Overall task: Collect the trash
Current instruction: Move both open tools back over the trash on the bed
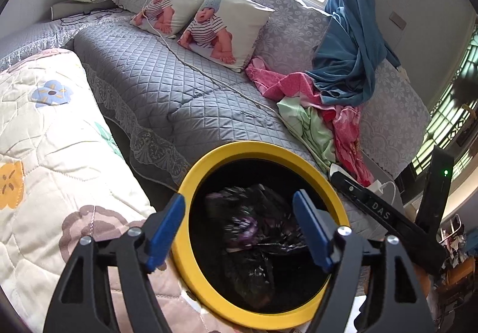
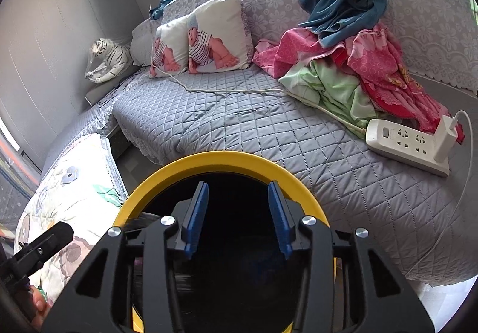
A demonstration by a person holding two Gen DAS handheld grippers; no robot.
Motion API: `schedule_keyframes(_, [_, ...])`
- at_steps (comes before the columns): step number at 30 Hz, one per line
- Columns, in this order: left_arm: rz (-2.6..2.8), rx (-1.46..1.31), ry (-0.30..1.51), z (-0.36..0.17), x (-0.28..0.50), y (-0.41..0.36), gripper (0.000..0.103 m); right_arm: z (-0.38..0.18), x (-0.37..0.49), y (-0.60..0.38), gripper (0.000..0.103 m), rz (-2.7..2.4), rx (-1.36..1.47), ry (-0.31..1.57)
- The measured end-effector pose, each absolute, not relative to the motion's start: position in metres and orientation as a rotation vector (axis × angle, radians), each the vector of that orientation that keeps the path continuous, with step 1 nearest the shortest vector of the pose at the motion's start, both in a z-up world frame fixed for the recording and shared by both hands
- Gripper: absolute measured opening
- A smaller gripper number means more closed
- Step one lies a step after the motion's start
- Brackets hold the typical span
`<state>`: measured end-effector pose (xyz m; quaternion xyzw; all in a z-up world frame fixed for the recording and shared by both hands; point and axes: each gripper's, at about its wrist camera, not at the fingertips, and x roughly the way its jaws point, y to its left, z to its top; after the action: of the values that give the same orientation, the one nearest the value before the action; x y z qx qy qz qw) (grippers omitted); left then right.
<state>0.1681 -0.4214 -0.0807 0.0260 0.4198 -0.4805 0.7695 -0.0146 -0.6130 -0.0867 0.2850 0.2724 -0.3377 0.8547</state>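
Two grippers sit over my yellow-rimmed bin (image 1: 191,189), which stands between the grey quilted sofa (image 1: 167,94) and a floral quilt (image 1: 44,129), its round mouth facing up at both cameras. The only writing I can read is "DAS" in white on the black body of the right gripper where it crosses the left view. My left gripper (image 1: 239,231) has its blue pads spread wide with nothing between them, and below it a crumpled, blurred black bag (image 1: 254,228) lies inside the bin. My right gripper (image 2: 238,213) is also apart and empty, though narrower, above a bin interior (image 2: 239,192) that reads only as black. Only the right view shows a white power strip (image 2: 400,141) with a charger plugged in
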Motion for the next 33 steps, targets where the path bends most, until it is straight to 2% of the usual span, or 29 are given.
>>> schedule_keyframes(10, [-0.932, -0.016, 0.851, -0.054, 0.183, -0.374, 0.073, -0.059, -0.03, -0.591, 0.041, -0.706, 0.531, 0.473])
schedule_keyframes(14, [-0.837, -0.027, 0.793, -0.037, 0.196, -0.332, 0.077, -0.048, -0.027, -0.576, 0.048, -0.644, 0.503, 0.438])
schedule_keyframes(23, [-0.598, -0.062, 0.674, -0.001, 0.225, -0.201, 0.088, -0.032, 0.013, -0.507, 0.055, -0.417, 0.405, 0.429])
schedule_keyframes(33, [-0.345, -0.074, 0.612, 0.002, 0.23, -0.056, 0.091, -0.029, 0.07, -0.402, 0.056, -0.139, 0.299, 0.49])
